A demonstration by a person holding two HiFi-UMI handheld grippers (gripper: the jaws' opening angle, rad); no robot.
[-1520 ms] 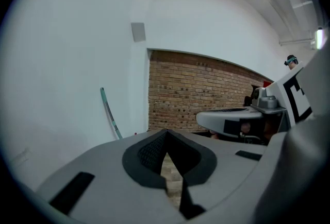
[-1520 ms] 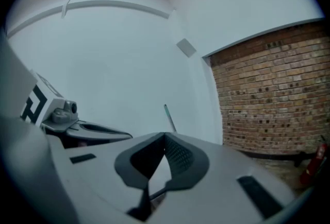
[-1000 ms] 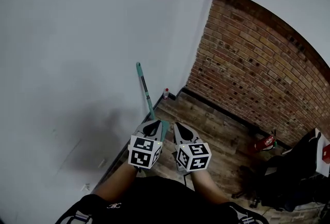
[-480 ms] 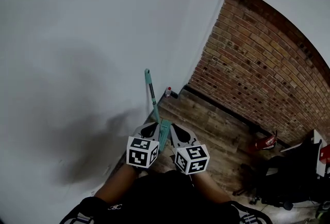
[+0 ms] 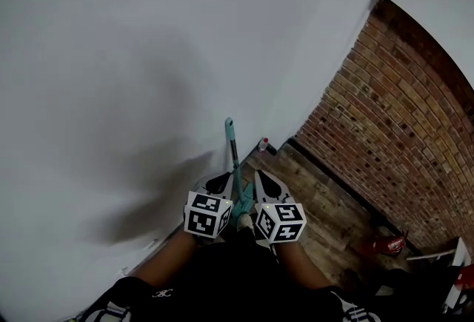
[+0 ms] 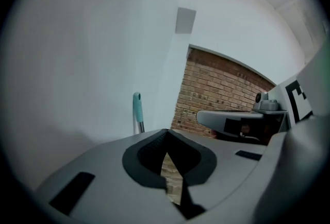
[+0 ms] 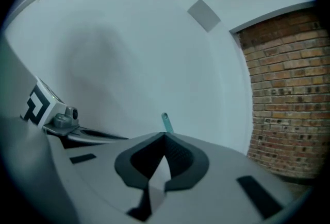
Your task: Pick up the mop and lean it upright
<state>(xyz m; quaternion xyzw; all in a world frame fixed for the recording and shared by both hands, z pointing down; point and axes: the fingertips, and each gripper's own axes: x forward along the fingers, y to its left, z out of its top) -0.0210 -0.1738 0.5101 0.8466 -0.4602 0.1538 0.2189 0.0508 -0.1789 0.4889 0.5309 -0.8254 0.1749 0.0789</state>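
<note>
Upright near the corner of a room: a long mop with a silver metal shaft and a teal plastic grip [image 5: 231, 137], top end close against a plain white wall [image 5: 111, 54], actual contact too fine to judge. Flanked low on the shaft by a grey two-jaw left gripper [image 5: 221, 180] and a matching grey right gripper [image 5: 261, 178], one on each side and both just beside the mop. Between the two, lower down, another teal part of the mop, shape unclear.

Seen along the left gripper: jaws closed tip to tip, nothing between the dark pads, only a narrow wedge of floor and brick showing behind the tips. Teal grip rising just left of the jaws, right gripper off to the right.

Seen along the right gripper: jaws likewise fully closed and empty, teal tip of the mop poking up just past the jaw tips, left gripper at the left edge.

Beyond the mop: a red-brown brick wall [image 5: 400, 113] meeting the white wall at the corner, dark wood-plank floor [image 5: 318, 217] below, a small white bottle with a red cap [image 5: 262, 144] on the floor by the corner, and a red object [image 5: 386, 245] further along the foot of the brick.
</note>
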